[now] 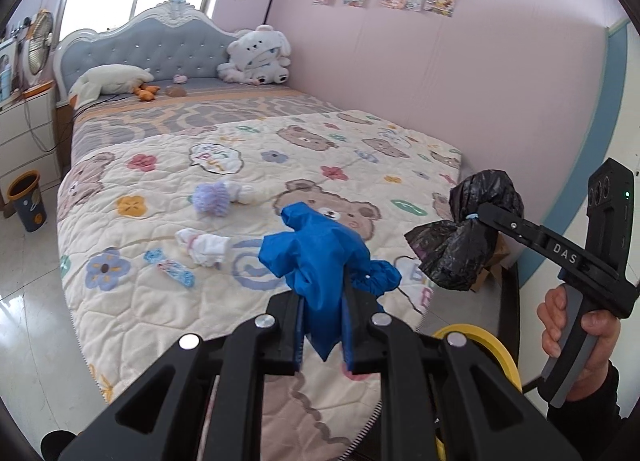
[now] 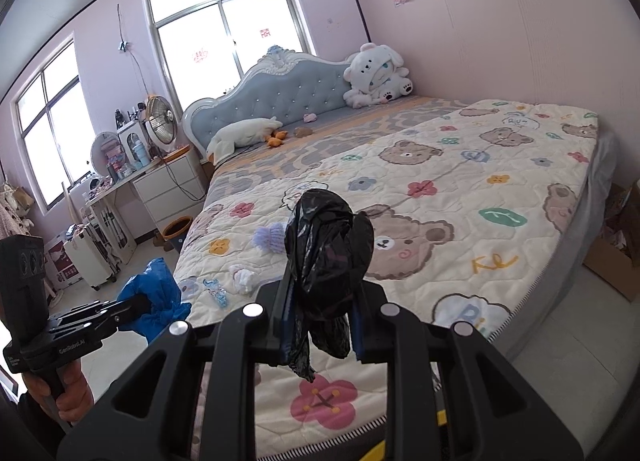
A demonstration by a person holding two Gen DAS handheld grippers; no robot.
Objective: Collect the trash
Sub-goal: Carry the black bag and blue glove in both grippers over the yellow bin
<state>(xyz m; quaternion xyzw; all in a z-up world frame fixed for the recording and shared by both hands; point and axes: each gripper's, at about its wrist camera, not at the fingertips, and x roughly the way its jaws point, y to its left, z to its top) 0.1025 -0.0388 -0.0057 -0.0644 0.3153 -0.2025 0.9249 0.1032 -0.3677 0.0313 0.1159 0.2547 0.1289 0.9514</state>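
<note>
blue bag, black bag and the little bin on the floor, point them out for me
blue bag (image 1: 316, 245): left wrist view, crumpled middle.
black bag (image 2: 328, 245): right wrist view, bulging front.
bin (image 1: 27, 203): left wrist view, outer wall.

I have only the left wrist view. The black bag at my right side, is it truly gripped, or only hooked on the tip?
Observer: Gripped. The right wrist view shows the black bag pinched between the shut jaws of the right gripper, with its tail hanging below them.
Operator: What stands on the floor past the bin?
Observer: A white suitcase stands upright to the left of the bin.
</note>
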